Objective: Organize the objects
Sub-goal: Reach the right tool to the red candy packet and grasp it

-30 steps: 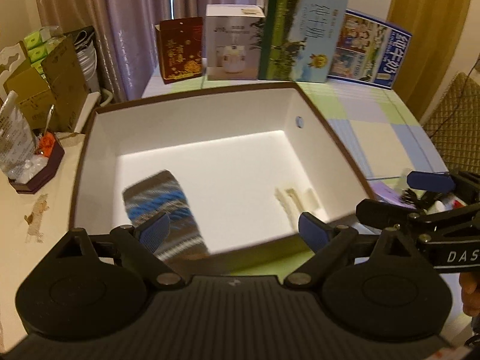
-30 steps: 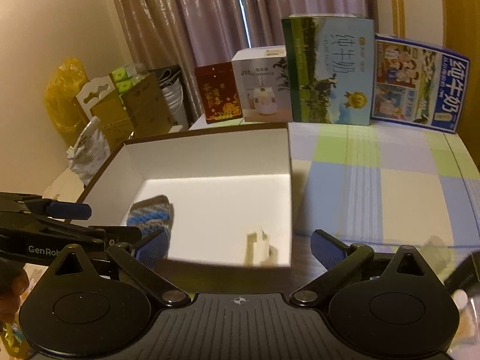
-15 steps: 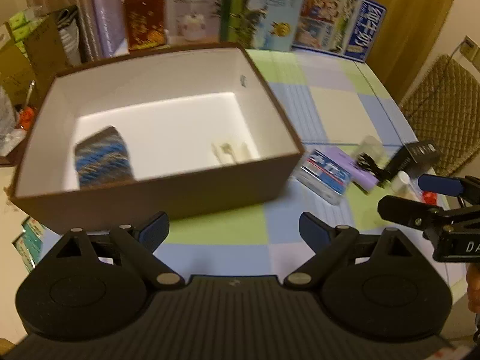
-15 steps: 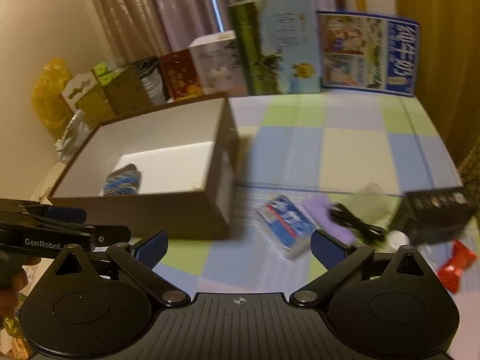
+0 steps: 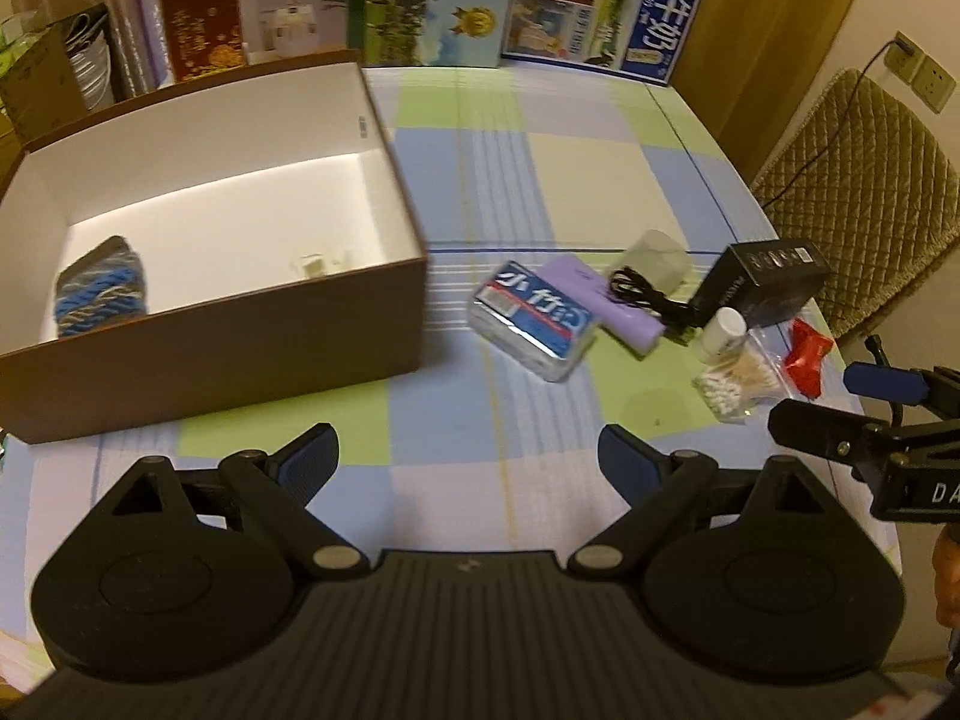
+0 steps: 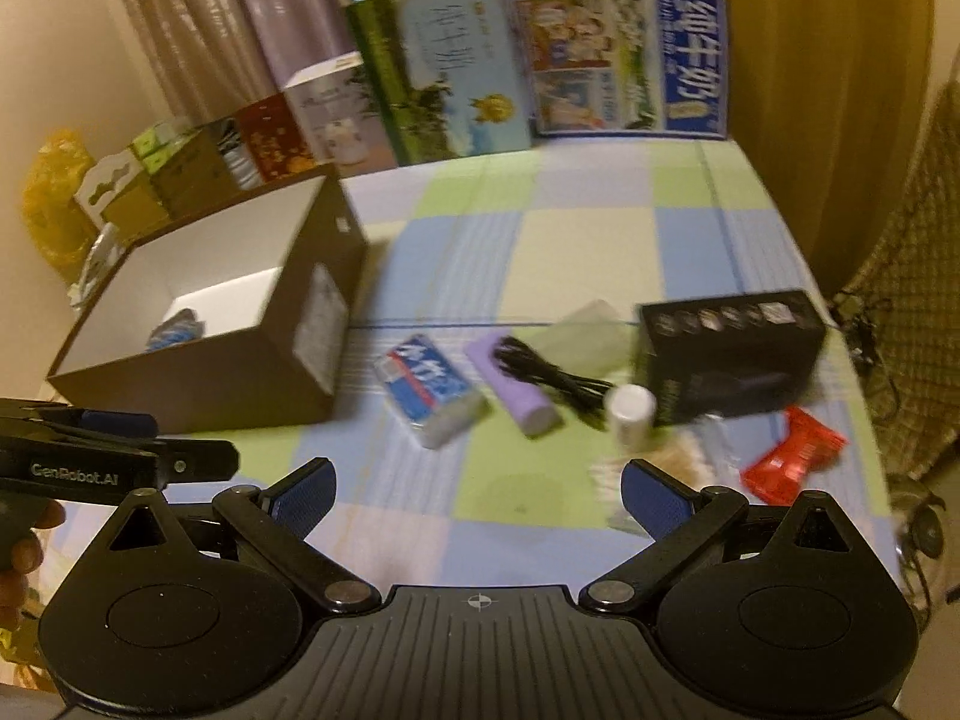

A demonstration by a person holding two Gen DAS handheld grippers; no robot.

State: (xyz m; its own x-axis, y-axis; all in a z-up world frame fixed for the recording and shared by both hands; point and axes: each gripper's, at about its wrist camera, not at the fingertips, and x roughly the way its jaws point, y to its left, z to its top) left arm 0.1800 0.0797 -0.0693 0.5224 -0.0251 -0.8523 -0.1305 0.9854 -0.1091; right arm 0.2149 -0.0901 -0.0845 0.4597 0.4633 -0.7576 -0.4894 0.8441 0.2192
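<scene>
the left gripper [image 5: 468, 456] hangs over the near part of the checked surface [image 5: 540, 180] with its fingers spread wide and nothing between them. the right gripper [image 6: 479, 489] is likewise wide apart and empty, above the near edge of the same surface. each gripper shows at the side of the other's view.

a brown box [image 5: 228, 324] with a white inside stands on the left of the surface. a blue-and-grey striped knit piece [image 5: 99, 288] lies at its near left corner, and a small pale item [image 5: 318, 264] rests on the box floor toward the right wall; what it is cannot be told.

to the right of the box, apart from it, lies a cluster of loose things. a blue-and-white tissue pack [image 5: 534, 318] is nearest the box, with a lilac pouch [image 5: 606, 306] touching its right side. a black cable [image 5: 648, 300] lies across the far end of the pouch, just beside a clear cup [image 5: 657, 255]. further right stands a black carton [image 5: 762, 282], and in front of it a white-capped bottle [image 5: 723, 330], a clear bag of cotton swabs [image 5: 738, 384] and a red wrapper [image 5: 807, 354].

printed cartons [image 5: 432, 0] stand in a row along the far edge.
</scene>
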